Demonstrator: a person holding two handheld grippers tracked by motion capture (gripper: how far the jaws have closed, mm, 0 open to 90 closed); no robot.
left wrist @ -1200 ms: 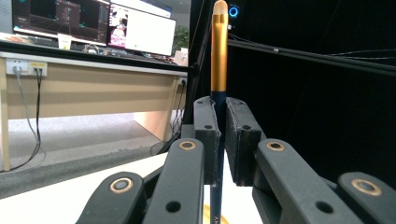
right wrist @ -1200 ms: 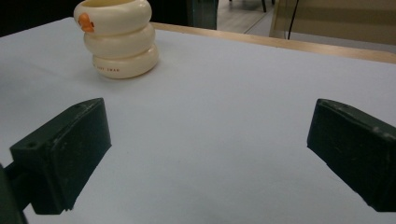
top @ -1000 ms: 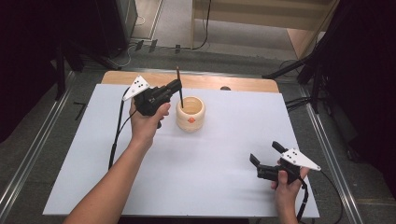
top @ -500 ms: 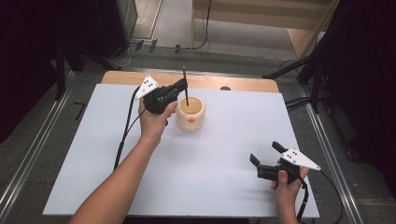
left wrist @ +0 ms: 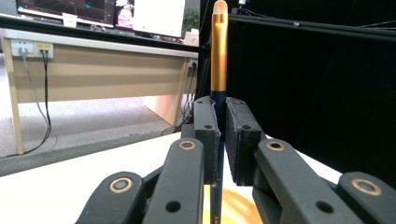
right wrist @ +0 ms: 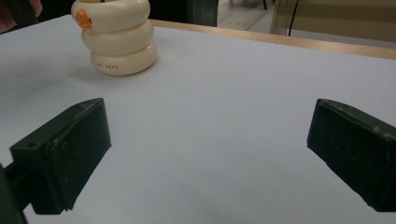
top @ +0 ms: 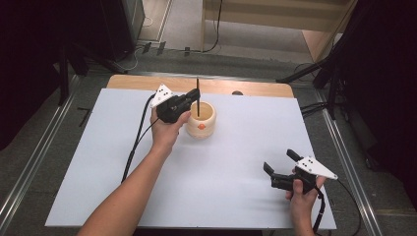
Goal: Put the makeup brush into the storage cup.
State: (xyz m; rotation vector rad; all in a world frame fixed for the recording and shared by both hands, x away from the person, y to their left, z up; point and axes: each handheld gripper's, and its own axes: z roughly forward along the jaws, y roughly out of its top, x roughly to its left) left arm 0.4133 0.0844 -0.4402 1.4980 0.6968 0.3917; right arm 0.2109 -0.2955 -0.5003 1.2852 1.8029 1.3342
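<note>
A cream ribbed pot point(top: 202, 120) with an orange mark stands at the table's far middle; it shows too at the upper left of the right gripper view as the pot point(right wrist: 119, 39). My left gripper point(top: 195, 98) is shut on a thin dark brush point(top: 197, 96), held upright with its lower end inside the pot's mouth. In the left gripper view the brush point(left wrist: 218, 51), dark-handled with a gold ferrule, rises between the two pads point(left wrist: 207, 135). My right gripper point(top: 280, 163) rests at the near right of the table, jaws wide open with nothing between them; the same gripper point(right wrist: 210, 154) faces bare table.
A white sheet point(top: 147, 196) covers the table, with a wooden strip point(top: 255, 87) along its far edge. Metal rails run down both sides. A wooden desk point(left wrist: 93, 70) and cables stand beyond the table.
My left gripper has carried the brush rightward and down, from beside the pot to over its mouth, with the brush's lower end now inside. The right gripper has stayed put.
</note>
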